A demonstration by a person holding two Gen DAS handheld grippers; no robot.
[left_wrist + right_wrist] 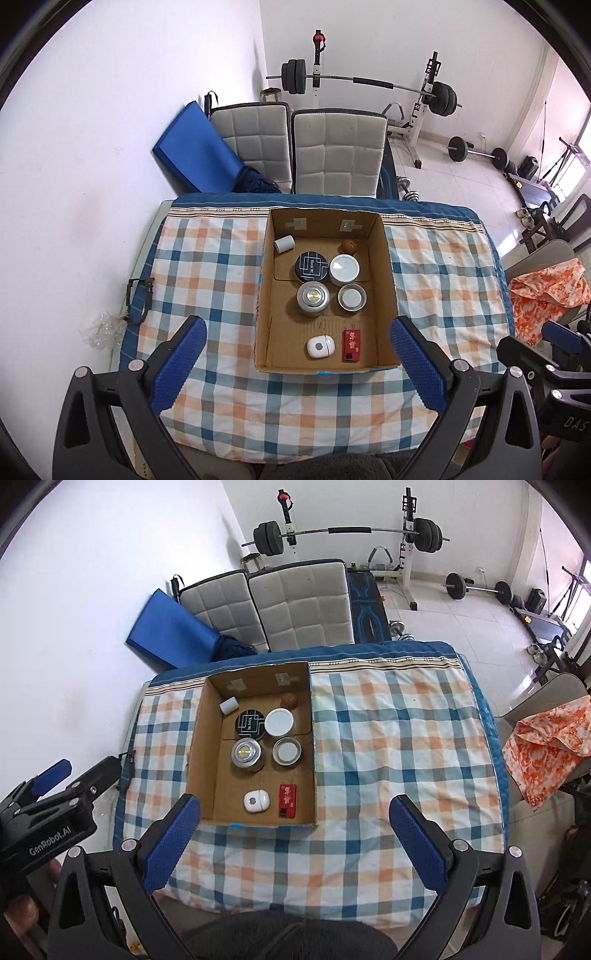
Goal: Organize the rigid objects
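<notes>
An open cardboard box (384,273) (207,738) sits on the checked tablecloth and holds all the small items. Inside stand a black round tin (311,266) (250,723), a white-lidded jar (344,268) (279,722), a silver tin (313,297) (246,753) and a grey cup (351,297) (286,752). A white roll (284,244) and a brown ball (348,246) lie at the back; a white case (320,346) (256,800) and a red box (351,345) (287,799) lie at the front. My left gripper (297,336) and right gripper (295,812) hover open and empty above the table's near side.
The table (406,746) carries a blue, orange and white checked cloth. Two padded chairs (332,147) stand behind it, with a blue mat (195,155) against the wall. A barbell rack (369,85) fills the far room. An orange cloth (546,738) drapes a chair at right.
</notes>
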